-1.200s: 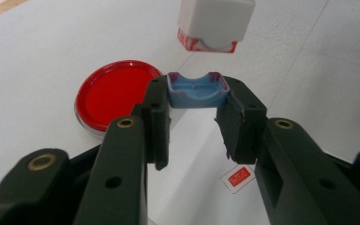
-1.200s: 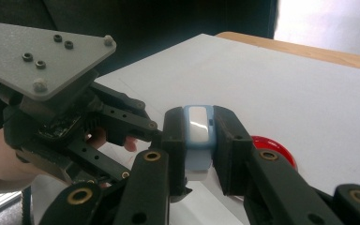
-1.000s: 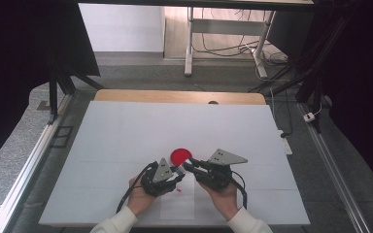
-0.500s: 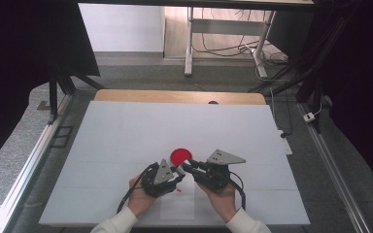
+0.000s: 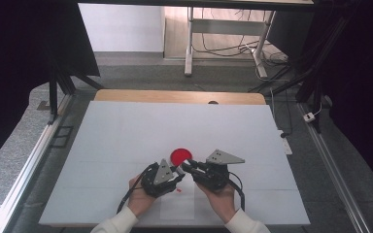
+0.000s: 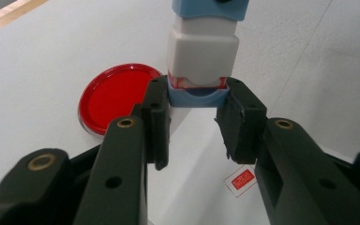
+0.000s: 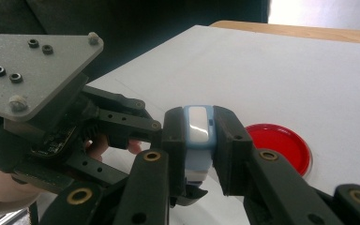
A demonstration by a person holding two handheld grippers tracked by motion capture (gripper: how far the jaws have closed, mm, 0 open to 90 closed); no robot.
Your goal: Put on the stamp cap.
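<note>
A small stamp [image 6: 202,51] with a white body and blue ends hangs just above the table between both grippers. My left gripper [image 6: 198,101] is shut on its blue lower end piece, where red ink shows at the seam. The right gripper [image 7: 198,140] is shut on the stamp's blue top end [image 7: 198,123]. In the high view the two grippers meet tip to tip, left [image 5: 177,171] and right [image 5: 185,167], near the table's front middle. A round red ink pad [image 5: 180,156] lies flat just beyond them, also in the left gripper view [image 6: 115,96].
A small red stamped mark [image 6: 240,179] sits on a paper sheet [image 5: 177,204] below the grippers. The white table top [image 5: 175,121] stretches wide to the back and both sides. A wooden strip [image 5: 175,96] borders its far edge.
</note>
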